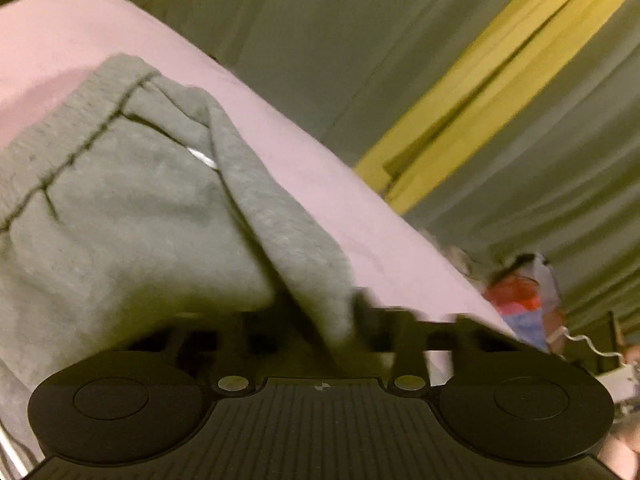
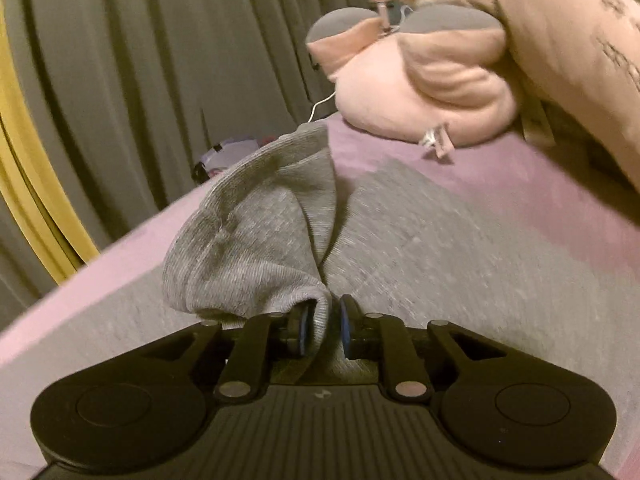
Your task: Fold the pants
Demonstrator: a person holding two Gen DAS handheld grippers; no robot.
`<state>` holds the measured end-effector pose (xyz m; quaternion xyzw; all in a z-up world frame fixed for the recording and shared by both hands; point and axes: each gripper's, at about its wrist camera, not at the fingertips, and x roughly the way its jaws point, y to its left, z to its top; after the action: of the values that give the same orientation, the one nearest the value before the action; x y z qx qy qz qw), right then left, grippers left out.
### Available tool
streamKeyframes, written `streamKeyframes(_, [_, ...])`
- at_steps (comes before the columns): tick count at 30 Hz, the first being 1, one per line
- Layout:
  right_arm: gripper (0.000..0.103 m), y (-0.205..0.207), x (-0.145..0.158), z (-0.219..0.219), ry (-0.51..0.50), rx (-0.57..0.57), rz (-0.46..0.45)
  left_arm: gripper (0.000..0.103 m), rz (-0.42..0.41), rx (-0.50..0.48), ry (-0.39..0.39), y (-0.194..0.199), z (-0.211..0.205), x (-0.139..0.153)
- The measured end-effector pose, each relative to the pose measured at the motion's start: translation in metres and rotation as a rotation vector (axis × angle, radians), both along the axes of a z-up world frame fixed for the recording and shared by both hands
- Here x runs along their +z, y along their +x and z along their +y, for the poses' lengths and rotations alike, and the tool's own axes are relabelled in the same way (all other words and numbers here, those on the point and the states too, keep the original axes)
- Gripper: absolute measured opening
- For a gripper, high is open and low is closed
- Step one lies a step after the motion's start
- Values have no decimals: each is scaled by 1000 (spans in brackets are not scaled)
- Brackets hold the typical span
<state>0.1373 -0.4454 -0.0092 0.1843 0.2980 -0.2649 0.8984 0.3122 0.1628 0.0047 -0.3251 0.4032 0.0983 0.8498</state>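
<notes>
The grey pants (image 2: 420,248) lie on a pink bed sheet (image 2: 520,168). My right gripper (image 2: 322,330) is shut on a bunched fold of the grey pants, which rises in a hump just beyond the pads (image 2: 298,330). In the left wrist view the grey pants (image 1: 132,216) with a stitched seam drape over my left gripper (image 1: 320,320). The cloth runs down between its fingers and hides the left one, so the gripper is shut on the pants. The pink sheet (image 1: 312,160) lies behind.
A pink plush toy (image 2: 424,80) lies at the far end of the bed beside a beige cushion (image 2: 580,60). Grey curtains (image 2: 160,60) with a yellow strip (image 1: 492,92) hang past the bed edge. Coloured clutter (image 1: 524,300) and a white cable (image 2: 320,106) lie beyond.
</notes>
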Motion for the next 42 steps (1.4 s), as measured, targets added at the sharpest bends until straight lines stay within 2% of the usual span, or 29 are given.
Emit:
streamKeyframes(2, [7,5,5,-7,37,19,4,8,-26,3,17,-12,-2,12])
streamKeyframes(4, [6,-2,17,-24,155,-6,-58,8,-117,-15,38,-32,-3,36])
streamKeyframes(7, [6,-35,49,-52,319,-53,-225,8,-273,-25,52,-85,-6,82])
streamKeyframes(9, [5,-63,69,-65,369,-75,-301,8,-370,-43,67,-132,-12,105])
streamKeyframes(11, [5,-92,82,-75,374,-89,-332,9,-414,-49,76,-180,-15,110])
streamKeyframes(13, [5,-117,87,-81,345,-101,-299,9,-367,-38,82,-220,-19,92])
streamKeyframes(15, [5,-138,77,-87,350,-129,-220,11,-269,-21,95,-241,-22,62])
streamKeyframes(17, [6,-149,57,-96,354,-175,-98,16,-134,-6,85,-258,-20,23])
streamKeyframes(19, [7,-152,35,-102,389,-209,28,16,-34,34,34,-264,-14,-5])
streamKeyframes(21, [14,-155,28,-103,412,-215,21,28,-67,58,-2,-265,-3,-14])
streamKeyframes(22, [19,-154,26,-103,426,-201,19,46,-87,84,-23,-263,2,-10])
streamKeyframes(23, [30,-152,25,-103,438,-194,18,68,-119,117,-39,-261,7,-6])
streamKeyframes(24, [41,-150,25,-102,448,-182,9,72,-146,140,-41,-262,9,-2])
streamKeyframes(25, [46,-147,25,-102,455,-173,-4,73,-155,153,-37,-265,14,1])
streamKeyframes(27, [54,-142,25,-100,455,-171,-21,73,-133,166,-33,-258,21,0])
streamKeyframes(29, [54,-139,23,-99,462,-174,-27,64,-121,184,-63,-249,24,-10])
streamKeyframes(30, [45,-138,23,-100,464,-171,-41,58,-122,191,-72,-249,22,-13])
streamKeyframes(31, [35,-140,22,-102,463,-166,-54,49,-124,200,-79,-253,22,-19])
streamKeyframes(32, [12,-141,22,-103,462,-153,-62,44,-130,205,-82,-254,22,-20])
streamKeyframes(33, [7,-142,21,-105,469,-144,-69,40,-132,208,-82,-262,21,-22])
streamKeyframes(34, [7,-144,20,-107,471,-145,-70,29,-132,207,-83,-261,22,-23])
streamKeyframes(35, [8,-144,19,-109,475,-147,-72,22,-125,204,-86,-258,25,-24])
streamKeyframes(37, [10,-144,14,-114,502,-159,-79,21,-127,212,-103,-270,26,-28])
streamKeyframes(38, [13,-145,11,-116,529,-170,-87,20,-133,220,-118,-269,28,-30])
streamKeyframes(39, [21,-144,8,-118,561,-174,-101,20,-134,223,-128,-285,29,-29])
streamKeyframes(42, [23,-140,7,-116,571,-179,-96,21,-102,238,-162,-281,35,-38])
